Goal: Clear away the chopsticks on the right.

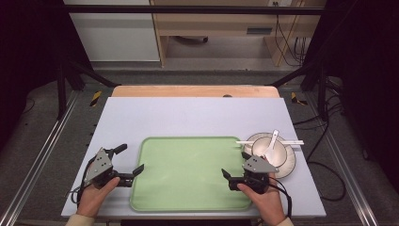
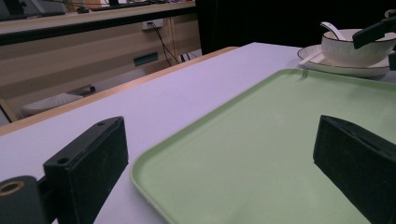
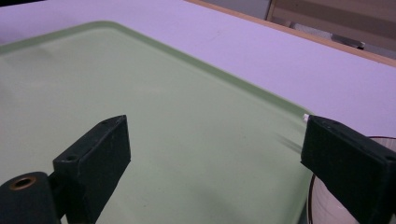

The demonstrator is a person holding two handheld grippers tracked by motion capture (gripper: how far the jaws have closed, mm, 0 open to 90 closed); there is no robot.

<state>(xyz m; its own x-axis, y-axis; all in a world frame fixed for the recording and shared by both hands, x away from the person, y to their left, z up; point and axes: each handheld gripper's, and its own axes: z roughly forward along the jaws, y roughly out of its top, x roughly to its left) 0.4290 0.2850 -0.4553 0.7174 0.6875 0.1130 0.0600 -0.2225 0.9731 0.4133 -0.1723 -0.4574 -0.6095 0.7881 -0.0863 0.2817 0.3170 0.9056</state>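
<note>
While both tongs, left tongs (image 1: pixel 128 165) & right tongs (image 1: pixel 234 165), gape released, I risk clipping bowl (image 1: pixel 269 149), lower right.

Lighting is even and diffuse from overhead in the high view. The table (image 1: pixel 188 113) is bright, the surround at 9 and 3 o'clock nearly black. Shadows are faint. The tray (image 1: pixel 188 174) carries a soft sheen, no hard glare. Resolution is low, edges soft. In both gripper views the near black jaws are slightly blurred and the background at 12 o'clock is defocused.
</note>
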